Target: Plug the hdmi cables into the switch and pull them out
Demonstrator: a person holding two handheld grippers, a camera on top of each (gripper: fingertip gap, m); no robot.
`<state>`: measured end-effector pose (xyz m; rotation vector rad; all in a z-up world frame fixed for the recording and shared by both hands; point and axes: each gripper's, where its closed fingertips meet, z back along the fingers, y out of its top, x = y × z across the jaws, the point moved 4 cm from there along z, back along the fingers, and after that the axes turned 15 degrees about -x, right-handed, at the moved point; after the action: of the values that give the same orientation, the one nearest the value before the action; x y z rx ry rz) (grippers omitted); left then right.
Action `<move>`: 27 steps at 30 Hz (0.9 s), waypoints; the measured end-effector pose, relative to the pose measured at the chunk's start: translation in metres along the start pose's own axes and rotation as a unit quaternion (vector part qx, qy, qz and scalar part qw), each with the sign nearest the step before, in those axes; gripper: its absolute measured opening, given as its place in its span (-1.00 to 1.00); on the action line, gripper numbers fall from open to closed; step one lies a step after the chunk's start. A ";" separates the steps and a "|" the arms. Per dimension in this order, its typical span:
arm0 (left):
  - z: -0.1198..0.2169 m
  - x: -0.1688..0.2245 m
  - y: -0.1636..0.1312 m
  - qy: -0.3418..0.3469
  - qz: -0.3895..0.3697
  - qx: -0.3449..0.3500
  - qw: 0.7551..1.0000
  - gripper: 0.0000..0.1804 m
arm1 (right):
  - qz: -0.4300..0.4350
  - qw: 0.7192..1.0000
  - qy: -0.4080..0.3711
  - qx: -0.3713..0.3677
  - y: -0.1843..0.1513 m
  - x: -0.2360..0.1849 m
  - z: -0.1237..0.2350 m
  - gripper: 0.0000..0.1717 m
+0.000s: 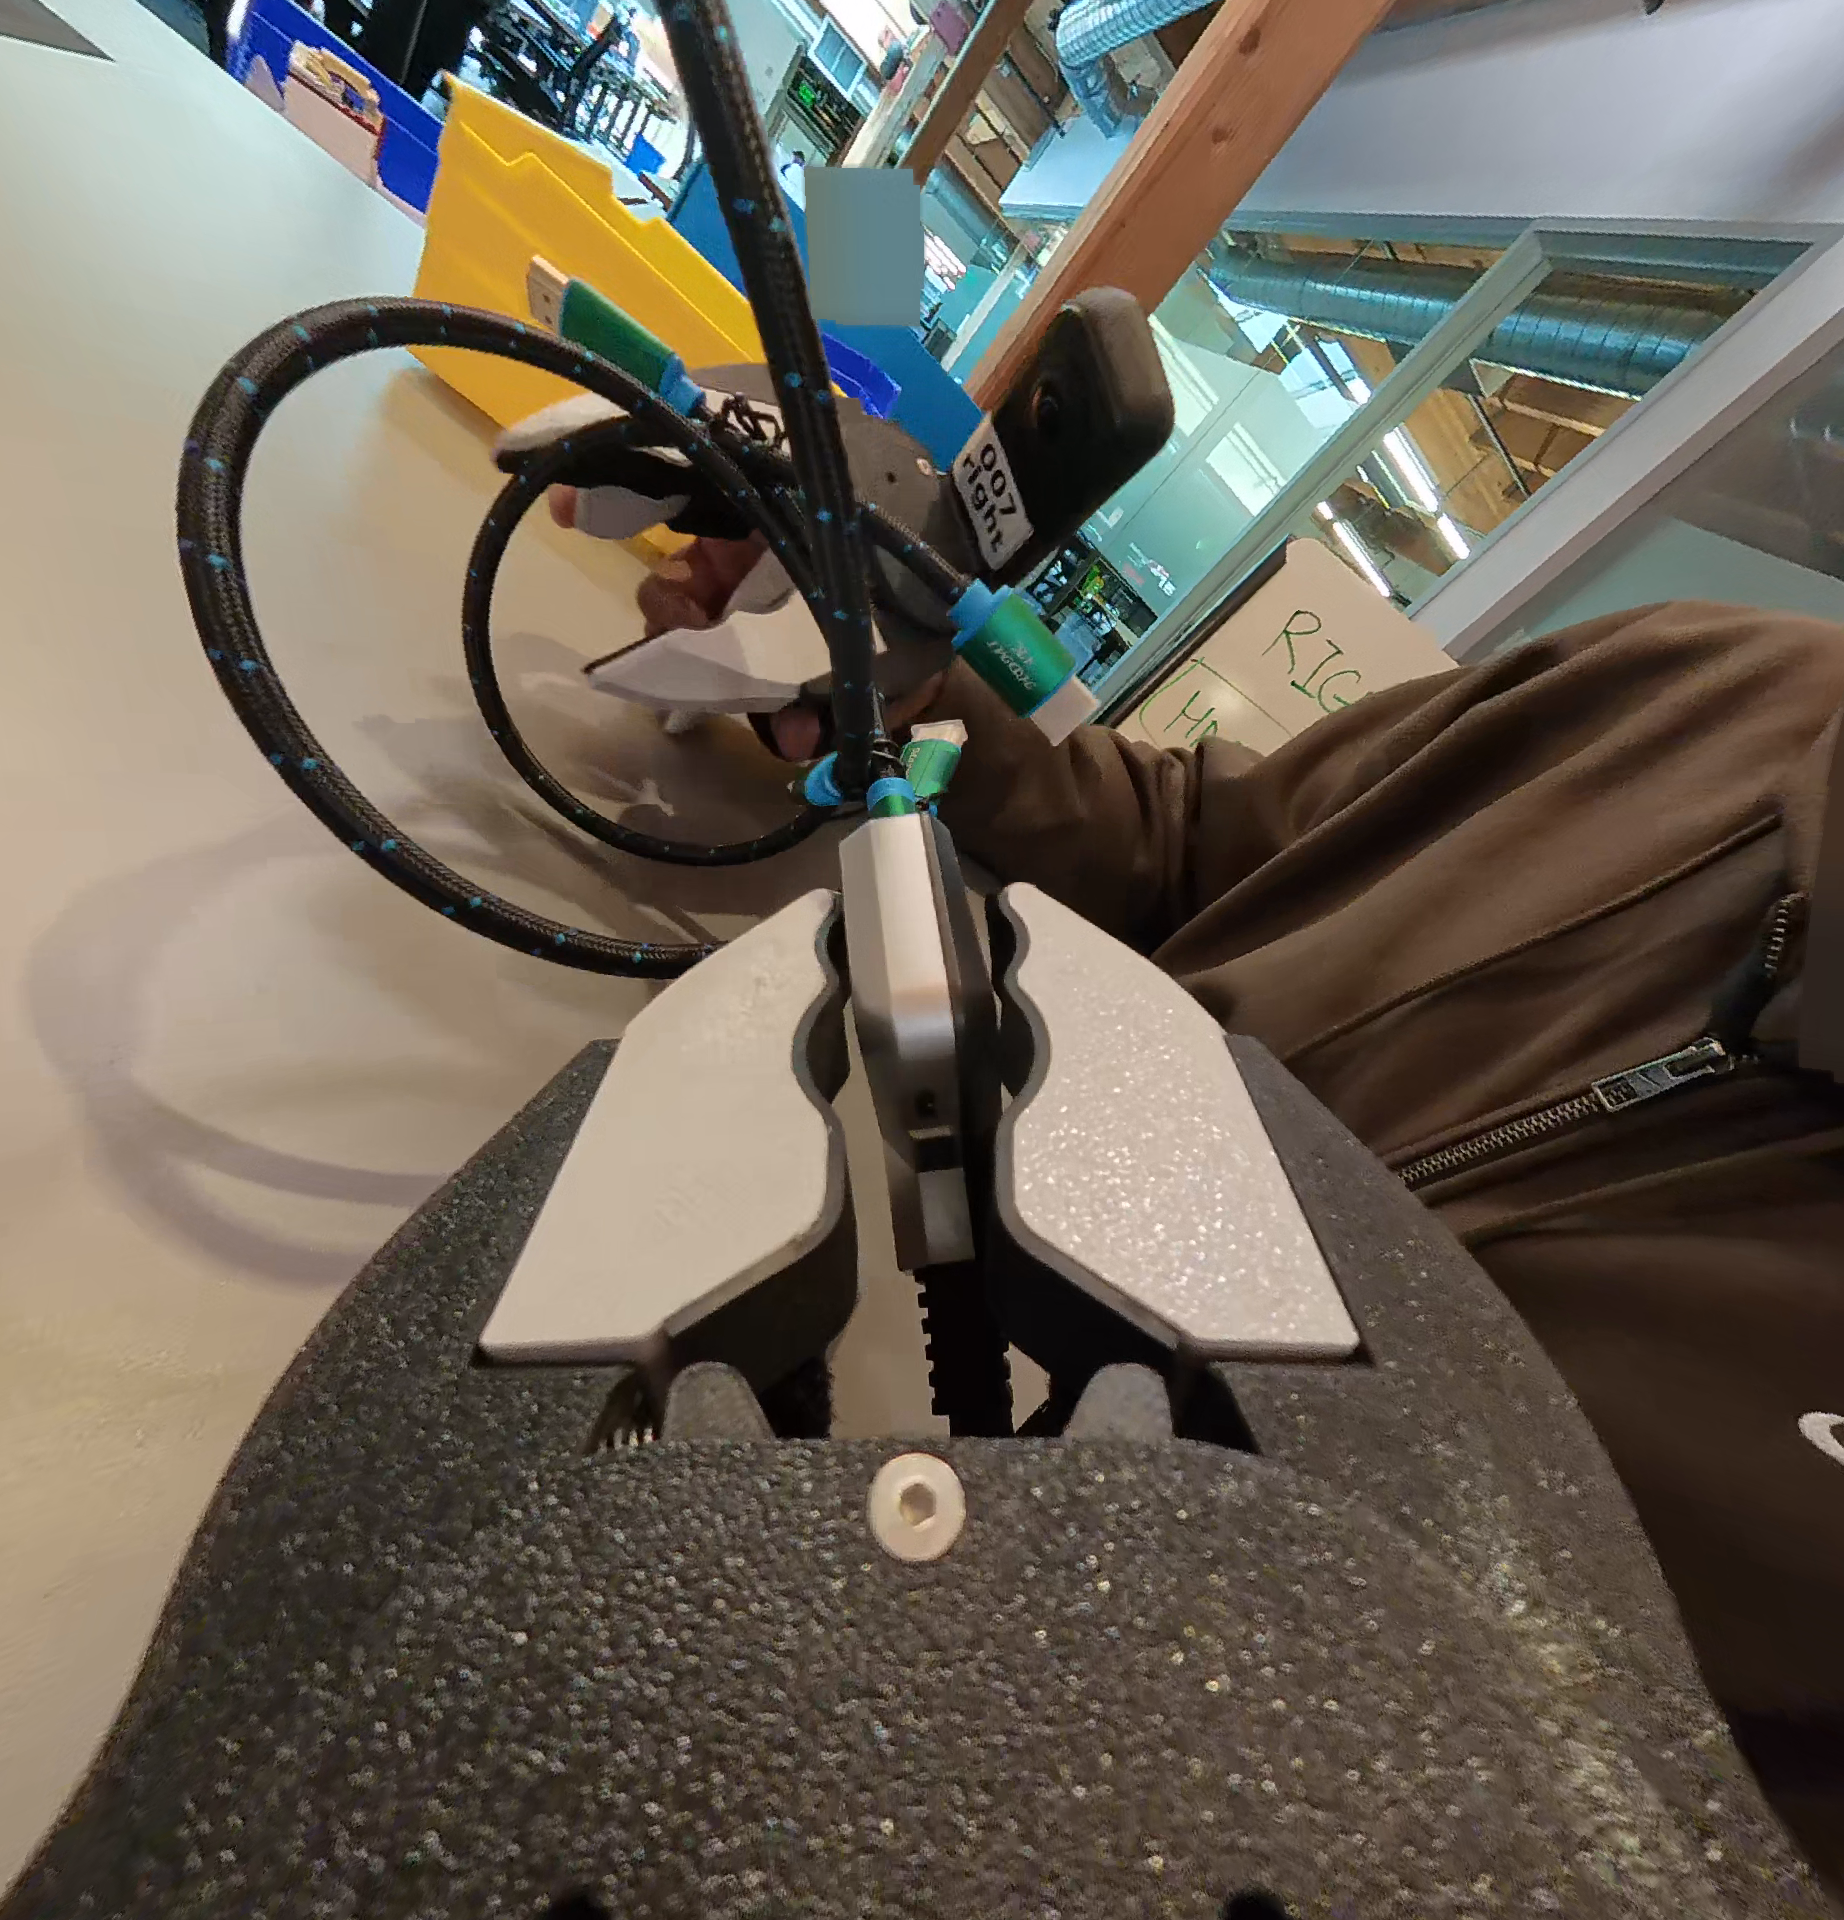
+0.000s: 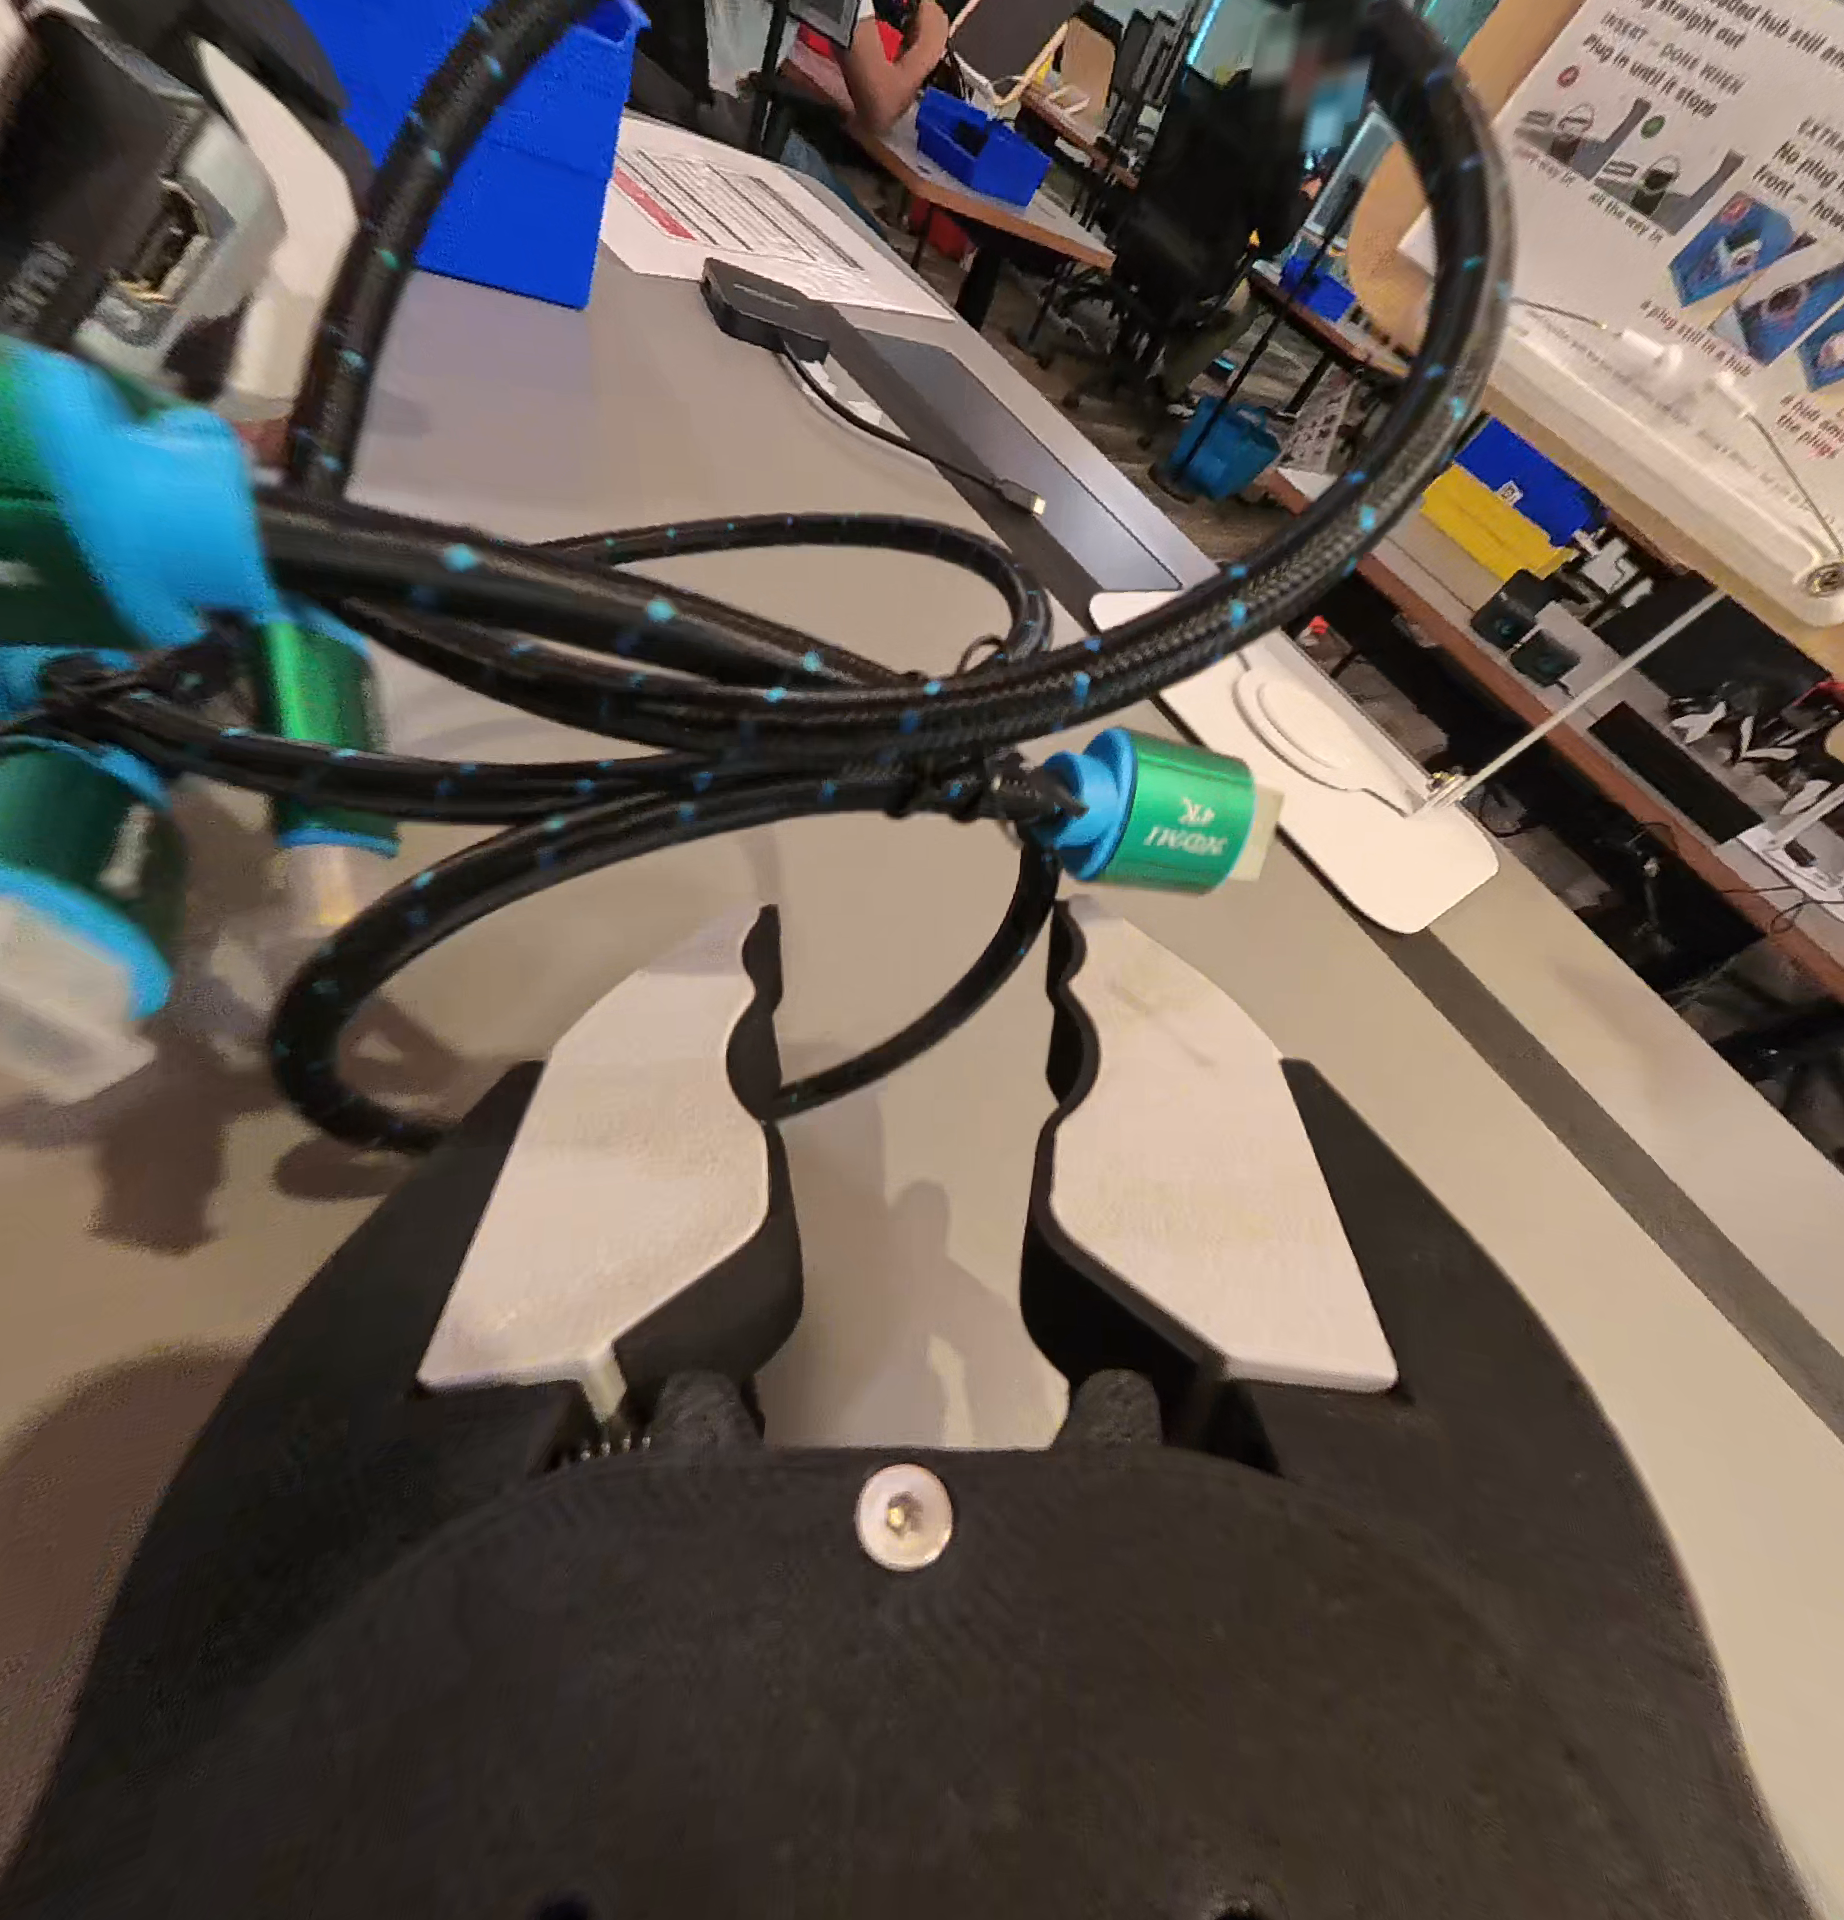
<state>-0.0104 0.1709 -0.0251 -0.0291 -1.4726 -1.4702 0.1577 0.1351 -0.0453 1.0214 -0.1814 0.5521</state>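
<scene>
1. Cables (image 1: 274,727), black braid flecked with blue and ending in green plugs with blue collars, looped in the air and over the pale tabletop (image 1: 118,1039) between my two tongs.
2. My left tongs (image 1: 918,997) were clamped on a slim grey hub (image 1: 902,997) standing on edge between them, both pads pressed on its flat sides.
3. At the far end of that hub, a green plug (image 1: 890,798) sat against its tip, with two more plugs crowded just beside it.
4. My right tongs (image 2: 913,997) stood apart, holding nothing; a thin strand of cable (image 2: 928,1023) crossed the gap between the pads, and I could not tell whether it touched either one.
5. Just beyond the right fingertip hung a green plug (image 2: 1167,821), its pale end pointing right and away from the tongs.
6. Several more green plugs (image 2: 56,582) clustered, blurred, at the left edge of the right wrist view, where the cables bunched together.
7. From the left wrist view, the right tongs (image 1: 689,582) showed farther off among the loops, a hand behind them.
8. A yellow bin (image 1: 544,270) and a blue bin (image 2: 513,156) stood on the tabletop farther back.
9. A second dark hub (image 2: 762,301) with its own thin lead lay flat on the tabletop near a printed sheet (image 2: 731,223).
10. A brown sleeve (image 1: 1417,883) filled the right side of the left wrist view.
</scene>
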 end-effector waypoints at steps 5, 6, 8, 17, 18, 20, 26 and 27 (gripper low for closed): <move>-0.005 0.010 -0.001 -0.015 -0.025 -0.015 0.999 -0.72 | -0.013 1.000 -0.006 0.008 0.007 0.006 -0.010 -0.64; -0.005 0.011 -0.001 -0.014 -0.030 -0.017 0.999 -0.72 | -0.016 1.000 -0.020 0.009 0.006 0.009 -0.008 -0.85; -0.004 0.012 0.000 -0.007 -0.033 -0.016 0.999 -0.72 | -0.046 0.998 -0.039 -0.001 0.003 0.021 -0.005 -1.00; -0.001 0.009 0.001 0.023 -0.039 -0.019 0.999 -0.72 | -0.270 0.960 -0.036 -0.067 -0.030 0.065 0.008 -1.00; -0.002 0.011 0.001 0.023 -0.045 -0.021 0.999 -0.72 | -0.295 0.952 -0.038 -0.075 -0.036 0.069 0.009 -1.00; -0.002 0.012 0.003 0.026 -0.053 -0.016 0.998 -0.72 | -0.318 0.942 -0.052 -0.097 -0.047 0.073 0.010 -1.00; 0.002 0.011 0.005 0.026 -0.058 -0.002 0.998 -0.73 | -0.321 0.932 -0.138 -0.096 -0.041 0.085 0.034 -1.00; 0.002 0.010 0.005 0.030 -0.054 -0.005 0.998 -0.73 | -0.323 0.930 -0.153 -0.085 -0.036 0.088 0.040 -1.00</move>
<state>-0.0135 0.1677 -0.0151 0.0898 -1.4366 -1.5529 0.2559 0.1175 -0.0172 0.9261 -0.1532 -0.2229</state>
